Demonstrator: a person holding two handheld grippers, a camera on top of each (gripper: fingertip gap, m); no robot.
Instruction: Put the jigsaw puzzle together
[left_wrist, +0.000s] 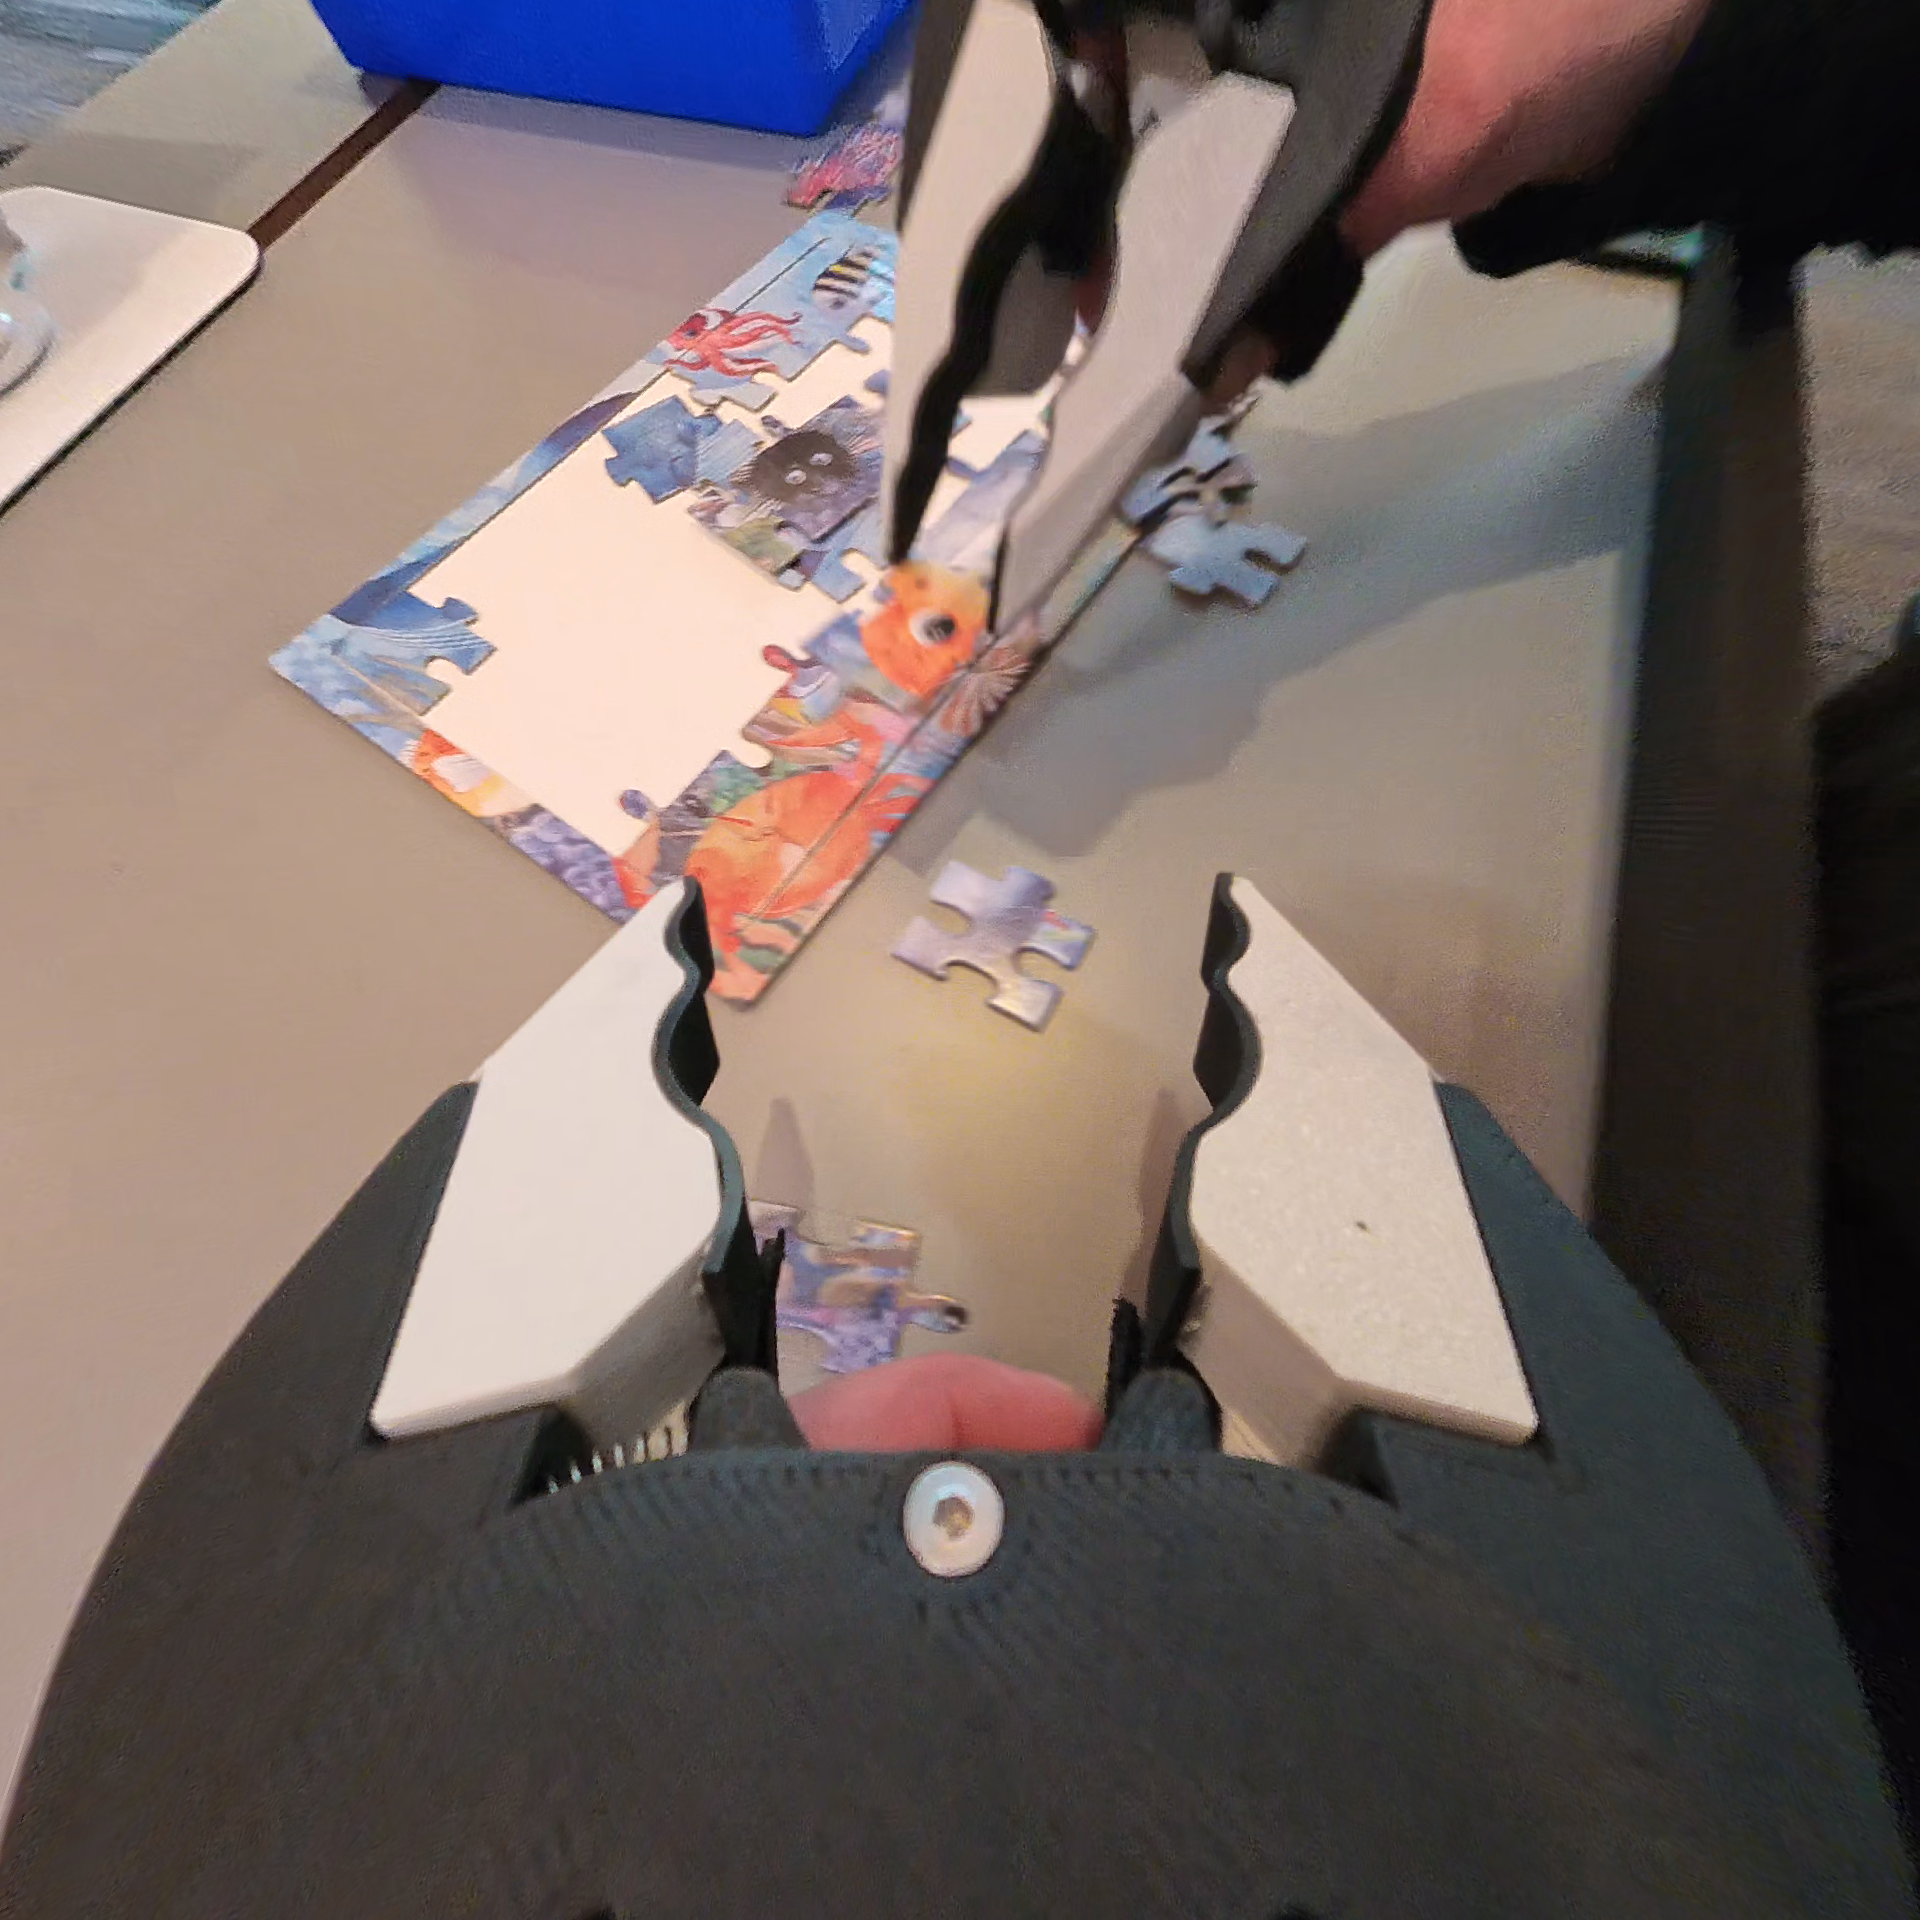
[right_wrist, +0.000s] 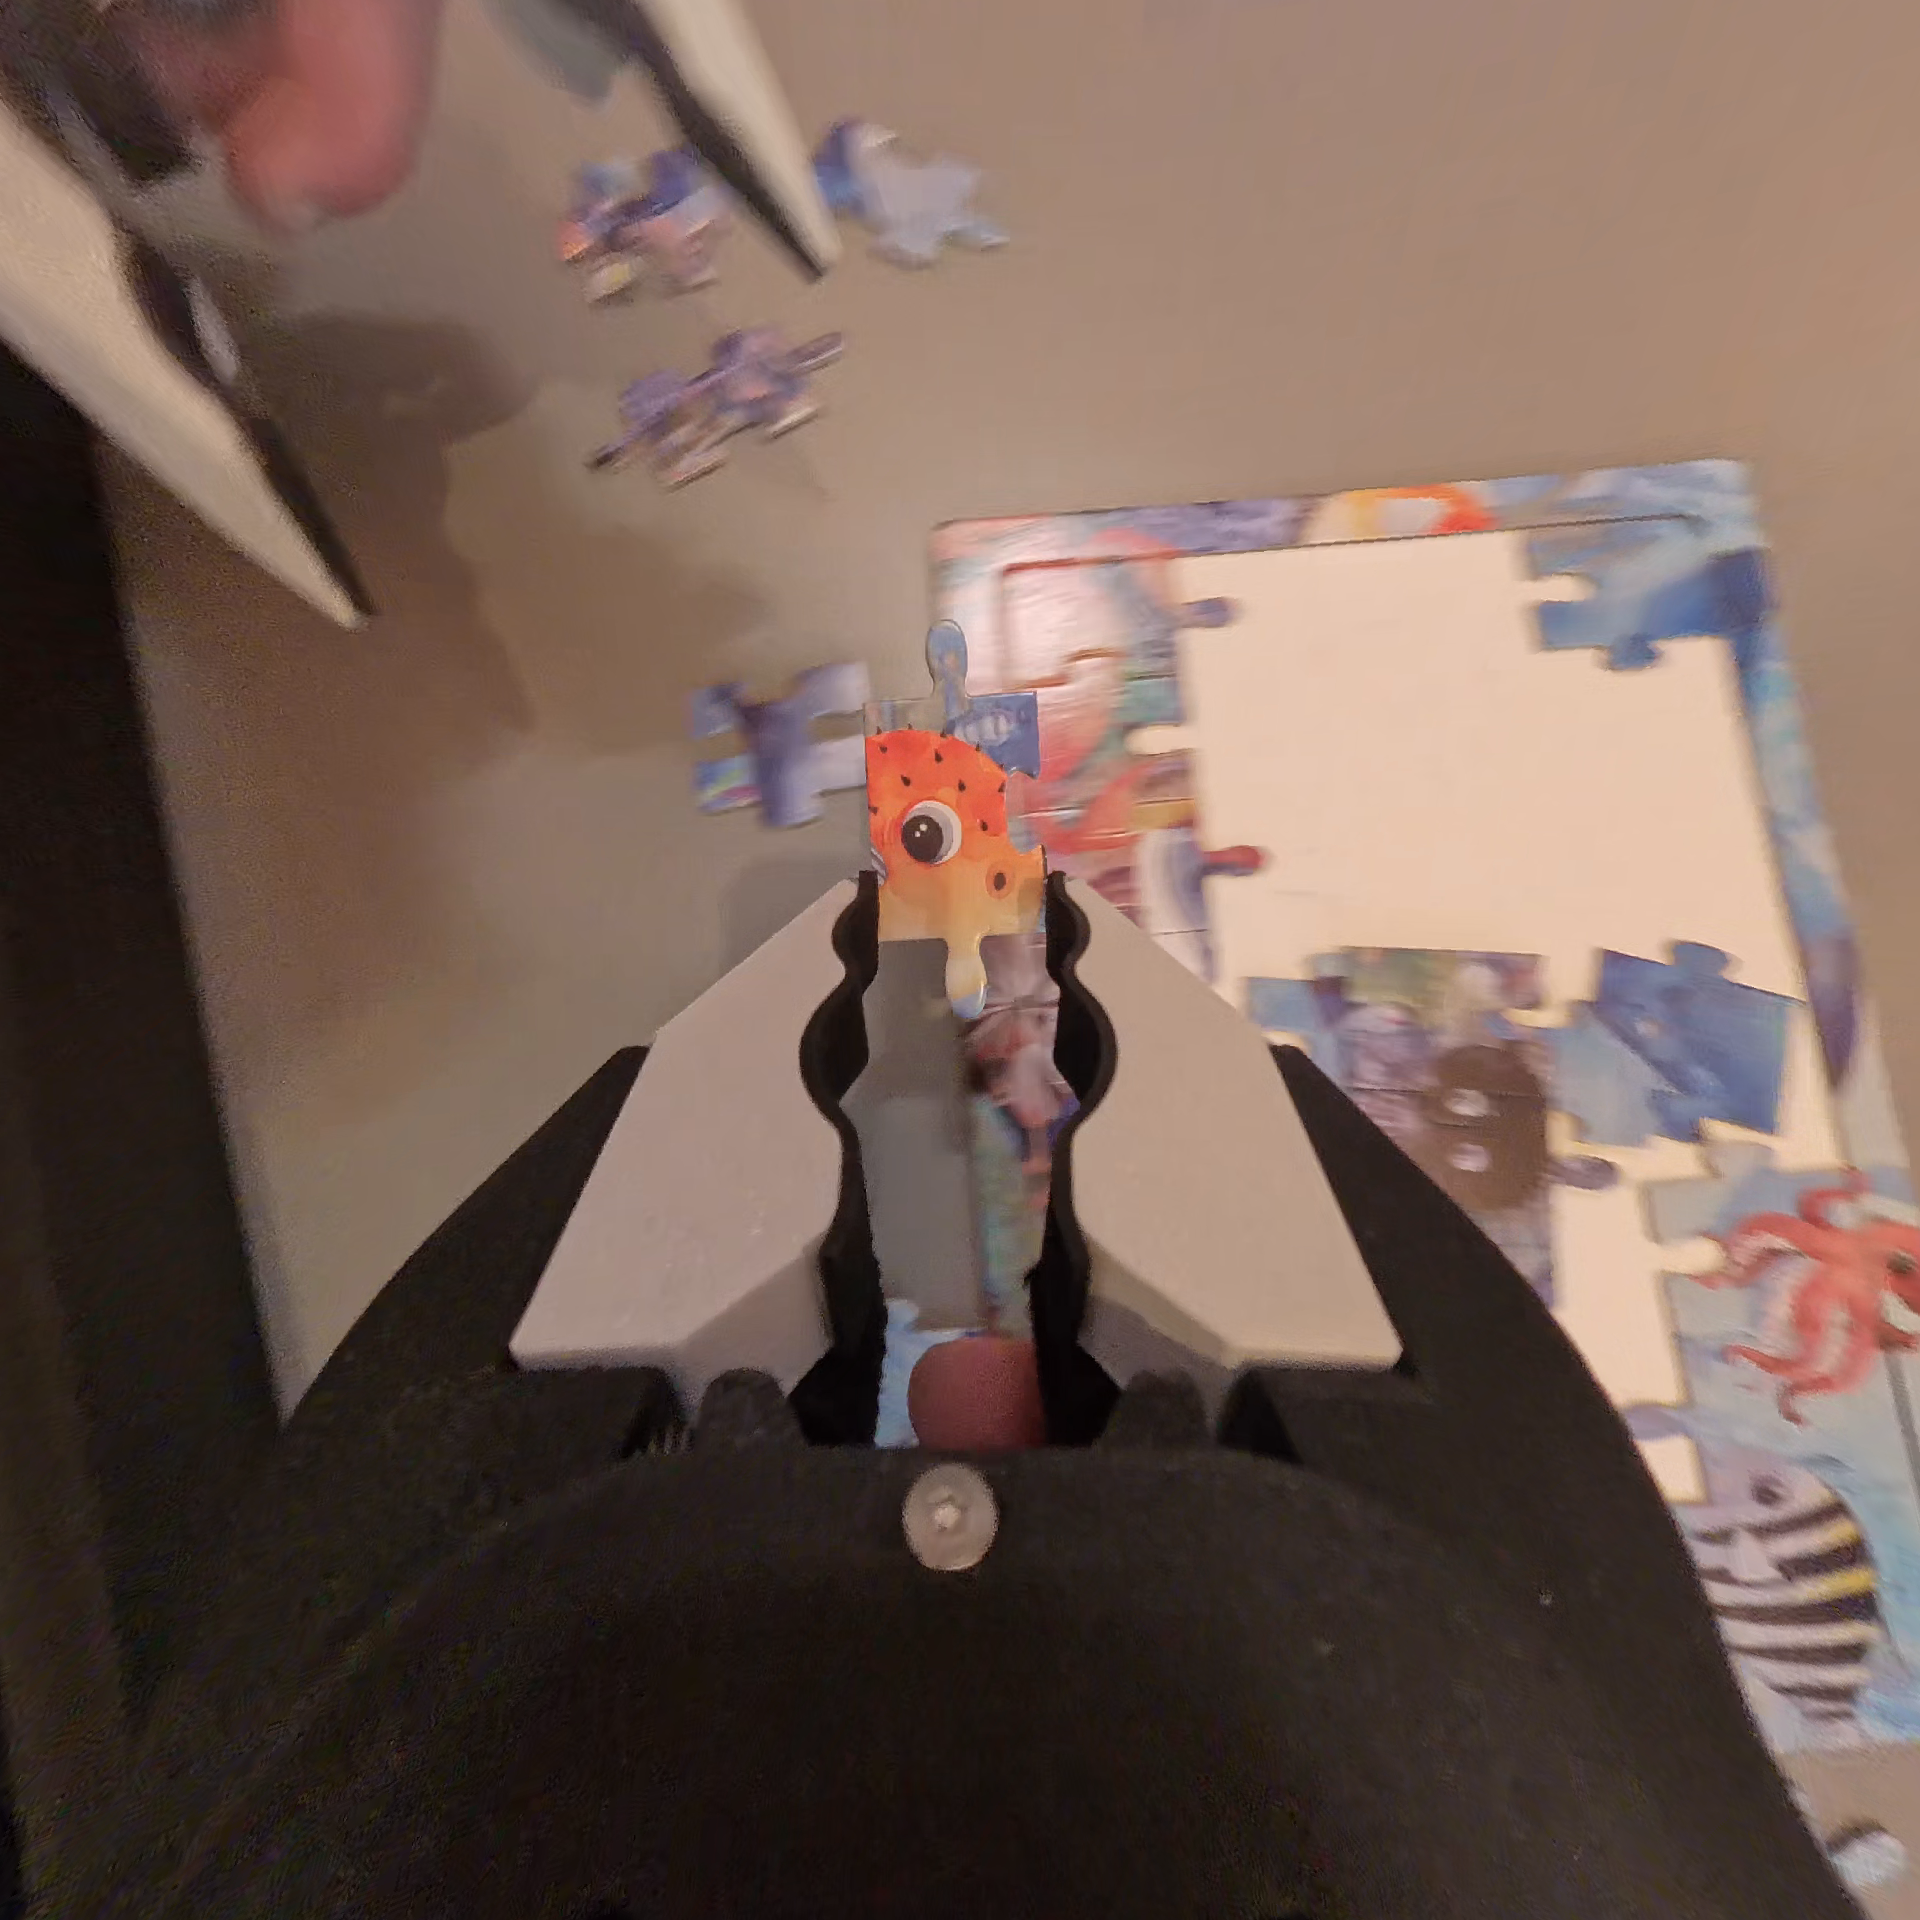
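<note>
On the left, your left gripper (left_wrist: 956, 925) hovers low over the table (left_wrist: 260, 987), its jaws spread wide and holding nothing. A loose blue piece (left_wrist: 995, 940) lies flat just ahead of the tips, and another (left_wrist: 862, 1294) sits farther back between the fingers, partly hidden by one of them. Held open and close to the spare pieces like this, the gripper looks ready to take the next one, though it touches neither.

Across the middle lies the jigsaw puzzle (left_wrist: 665, 623), a sea-life picture in its printed frame. The border pieces and a cluster around a dark spiky creature are in place; a broad white patch of bare tray shows where pieces are missing. More loose blue pieces (left_wrist: 1210, 525) wait just beyond its far edge, and a blue box (left_wrist: 623, 52) stands at the table's back.

On the right, your right gripper (right_wrist: 961, 883) has its jaws closed to a narrow gap on the orange fish piece (right_wrist: 940, 821), pinching its two side edges near the lower end. That hold leaves the upper knob and the printed face free, which probably makes it easier to line up. From the left wrist view the piece hangs at the near edge of the frame, beside the orange artwork it seems to match; whether it touches the board cannot be told. Seating it likely calls for lowering it flat and square to its neighbours.
</note>
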